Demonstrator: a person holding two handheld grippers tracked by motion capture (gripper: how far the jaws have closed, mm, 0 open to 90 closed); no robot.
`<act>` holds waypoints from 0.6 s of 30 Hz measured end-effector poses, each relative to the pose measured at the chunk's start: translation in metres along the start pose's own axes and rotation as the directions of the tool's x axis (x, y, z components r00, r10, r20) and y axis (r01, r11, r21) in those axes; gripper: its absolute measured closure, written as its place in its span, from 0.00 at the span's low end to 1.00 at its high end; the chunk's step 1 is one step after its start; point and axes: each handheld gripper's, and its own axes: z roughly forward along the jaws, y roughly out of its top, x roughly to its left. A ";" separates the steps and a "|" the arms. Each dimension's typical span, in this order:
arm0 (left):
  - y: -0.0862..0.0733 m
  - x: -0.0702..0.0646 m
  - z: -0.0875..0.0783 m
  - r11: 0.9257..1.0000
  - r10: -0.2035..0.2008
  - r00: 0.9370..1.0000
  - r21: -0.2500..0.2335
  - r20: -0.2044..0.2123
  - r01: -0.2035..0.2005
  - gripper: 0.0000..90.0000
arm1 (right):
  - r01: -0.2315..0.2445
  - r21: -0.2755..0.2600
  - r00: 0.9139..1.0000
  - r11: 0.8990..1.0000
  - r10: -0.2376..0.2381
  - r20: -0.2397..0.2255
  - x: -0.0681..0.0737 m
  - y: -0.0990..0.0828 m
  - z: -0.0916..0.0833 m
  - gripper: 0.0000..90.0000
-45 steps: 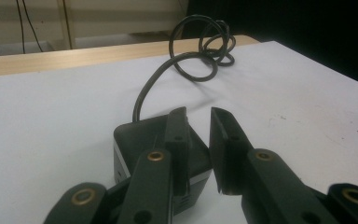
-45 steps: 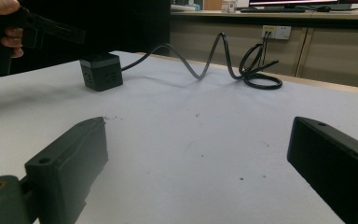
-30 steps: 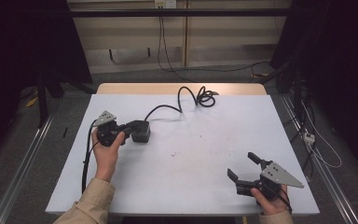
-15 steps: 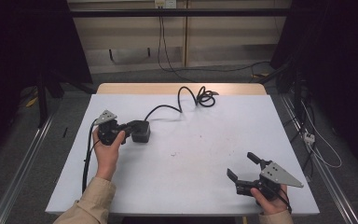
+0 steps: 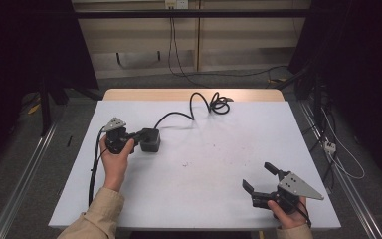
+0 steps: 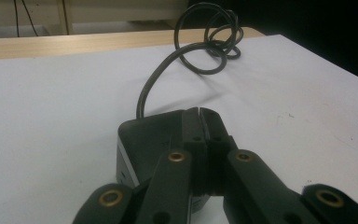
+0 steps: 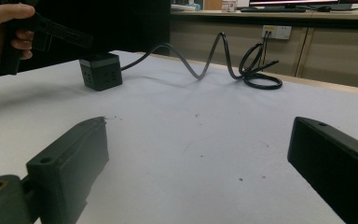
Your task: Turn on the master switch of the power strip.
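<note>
A black cube power socket [image 5: 150, 141] sits on the white table [image 5: 204, 164] at the left, and its black cable [image 5: 195, 102] curls back to a coil near the far edge. My left gripper [image 5: 137, 139], held in a hand, is shut with its tips at the cube's near side. In the left gripper view the jaws are pressed together [image 6: 200, 116] over the cube's top [image 6: 149, 133], with nothing between them. My right gripper [image 5: 257, 176] stands open at the front right, low over bare table [image 7: 198, 140], far from the cube [image 7: 100, 70].
A wooden strip [image 5: 189, 94] runs along the table's far edge, where the cable coil [image 5: 221, 105] lies. Metal rails [image 5: 25, 174] flank the table on both sides. Small dark specks [image 5: 185, 164] mark the middle of the surface.
</note>
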 end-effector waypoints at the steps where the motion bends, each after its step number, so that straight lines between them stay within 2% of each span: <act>1: 0.000 0.000 0.000 1.000 0.001 1.000 0.003 -0.006 -0.001 1.00 | 0.000 0.000 1.000 1.000 0.000 0.000 0.000 0.000 0.000 0.05; 13: -0.001 0.003 0.003 1.000 -0.017 1.000 -0.007 -0.003 0.017 1.00 | 0.002 0.001 1.000 1.000 -0.002 0.001 0.000 0.000 0.000 0.05; 18: -0.002 0.004 0.005 1.000 -0.007 1.000 0.002 -0.009 0.007 1.00 | 0.004 0.001 1.000 1.000 -0.004 -0.002 0.000 0.000 0.001 0.05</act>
